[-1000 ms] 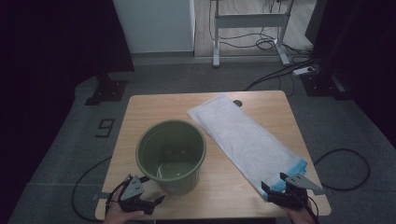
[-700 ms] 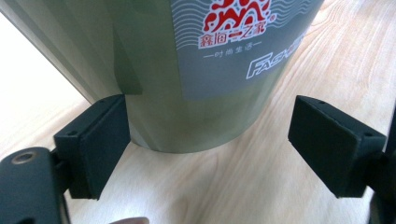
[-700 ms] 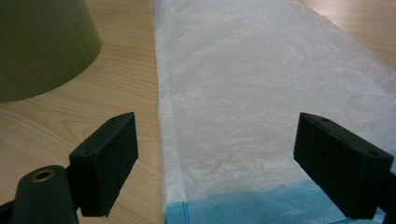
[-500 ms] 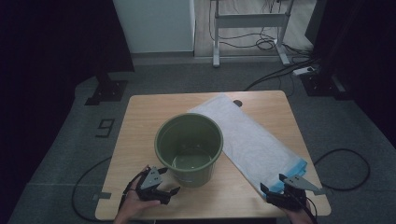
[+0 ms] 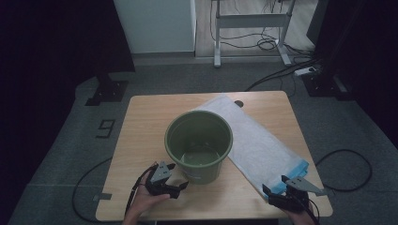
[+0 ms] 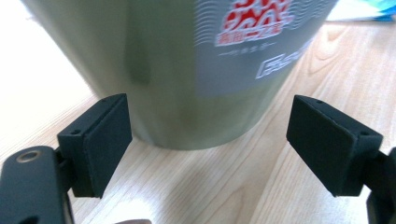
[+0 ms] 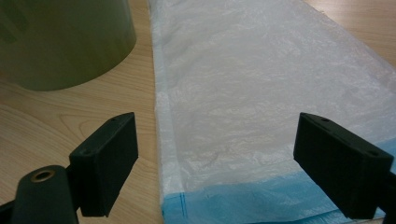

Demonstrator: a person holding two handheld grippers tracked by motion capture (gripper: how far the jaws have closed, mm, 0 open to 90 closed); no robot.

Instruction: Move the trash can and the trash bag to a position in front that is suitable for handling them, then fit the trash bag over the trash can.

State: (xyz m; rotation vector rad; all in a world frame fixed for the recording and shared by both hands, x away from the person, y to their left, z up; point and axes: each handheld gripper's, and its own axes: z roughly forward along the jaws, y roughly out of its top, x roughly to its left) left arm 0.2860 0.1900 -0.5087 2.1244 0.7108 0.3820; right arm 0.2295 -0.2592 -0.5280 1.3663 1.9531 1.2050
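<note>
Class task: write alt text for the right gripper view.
A flat white plastic bag with a blue end strip lies on the wooden table, framed by the right tool's open black jaws. A green bucket stands at upper left.

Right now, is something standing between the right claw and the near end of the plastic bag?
Nothing visible does. The right claw is open and faces the blue-edged end of the plastic bag, with bare wooden table under it. The green bucket stands off to the side.
</note>
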